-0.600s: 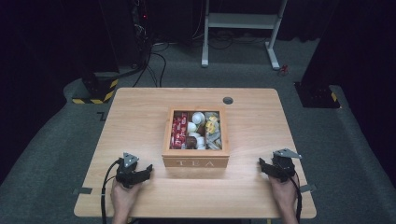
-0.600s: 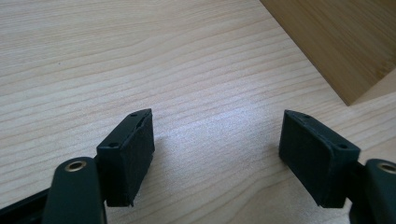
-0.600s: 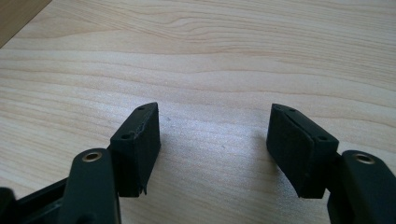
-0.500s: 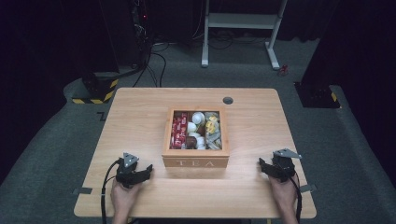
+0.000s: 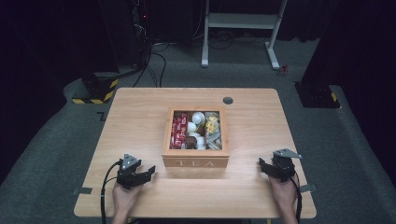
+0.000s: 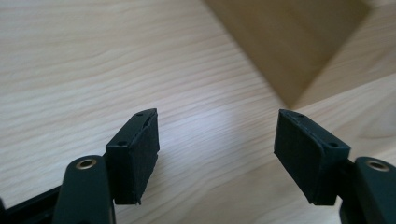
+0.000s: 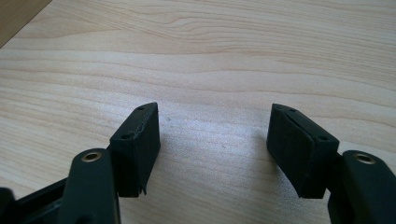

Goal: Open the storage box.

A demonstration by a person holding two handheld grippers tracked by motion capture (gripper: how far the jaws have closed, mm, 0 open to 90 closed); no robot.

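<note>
I am working at a pale wooden counter (image 5: pixel 140 116). A square wooden tea box (image 5: pixel 196 156) is sitting open-topped at its middle, the word TEA facing me on the front wall. It is the nearest thing to both of my tools, lying between them but apart from each.

Judging the box: thick wooden walls, rigid, probably moderately heavy with its load. The smooth finished sides are likely a bit slippery for rubber pads, and the body looks too wide for one set of jaws. If moving it, I am favouring a pinch on the top rim of a side wall, one tool per side, keeping it level so nothing spills.

Contents, packed in compartments: red packets (image 5: pixel 178 132) standing along the left side, light and crushable; white round pods (image 5: pixel 198 118) in the middle, small, smooth, liable to roll; yellow sachets (image 5: pixel 212 125) and greyish ones at right, thin and soft. These want a gentle pinch from above by an exposed edge.

My left gripper (image 5: pixel 148 170) is resting low near the box's front left corner, jaws standing wide, holding nothing. My right gripper (image 5: pixel 262 164) is resting to the box's right, jaws spread fully, also empty; bare wood is showing between them in the right gripper view.
</note>
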